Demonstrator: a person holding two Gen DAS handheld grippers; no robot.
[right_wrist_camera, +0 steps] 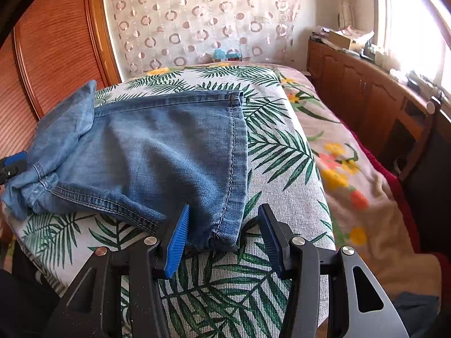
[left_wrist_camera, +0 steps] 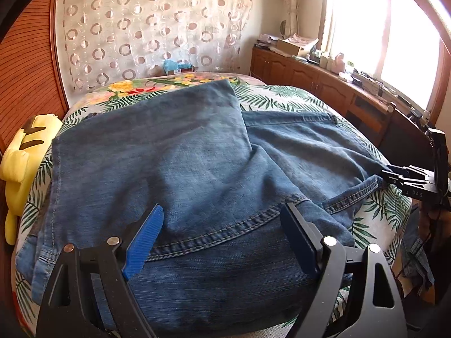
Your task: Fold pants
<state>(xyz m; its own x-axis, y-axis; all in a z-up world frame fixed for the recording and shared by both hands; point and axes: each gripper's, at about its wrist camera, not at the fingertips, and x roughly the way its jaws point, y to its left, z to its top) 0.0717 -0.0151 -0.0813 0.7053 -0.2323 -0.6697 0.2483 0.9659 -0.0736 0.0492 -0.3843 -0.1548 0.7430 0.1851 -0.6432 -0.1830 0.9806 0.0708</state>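
Blue denim pants point(left_wrist_camera: 180, 169) lie partly folded on the leaf-print bed cover point(left_wrist_camera: 270, 95), one leg doubled back over the seat. My left gripper point(left_wrist_camera: 222, 225) is open, its blue pads either side of a stitched seam near the waist. My right gripper point(right_wrist_camera: 222, 222) is open around the hem corner of a pant leg point(right_wrist_camera: 169, 146); the corner lies between the pads, which stand apart from it. The right gripper also shows in the left wrist view point(left_wrist_camera: 406, 177) at the pants' right edge. The left gripper's tip point(right_wrist_camera: 11, 166) shows at the right wrist view's left edge.
A yellow plush toy point(left_wrist_camera: 19, 166) lies at the bed's left edge by the wooden headboard point(left_wrist_camera: 25, 67). Wooden cabinets point(left_wrist_camera: 324, 84) with clutter run under the bright window on the right. A patterned curtain point(left_wrist_camera: 152, 28) hangs behind the bed. A floral blanket point(right_wrist_camera: 352, 169) covers the bed's right side.
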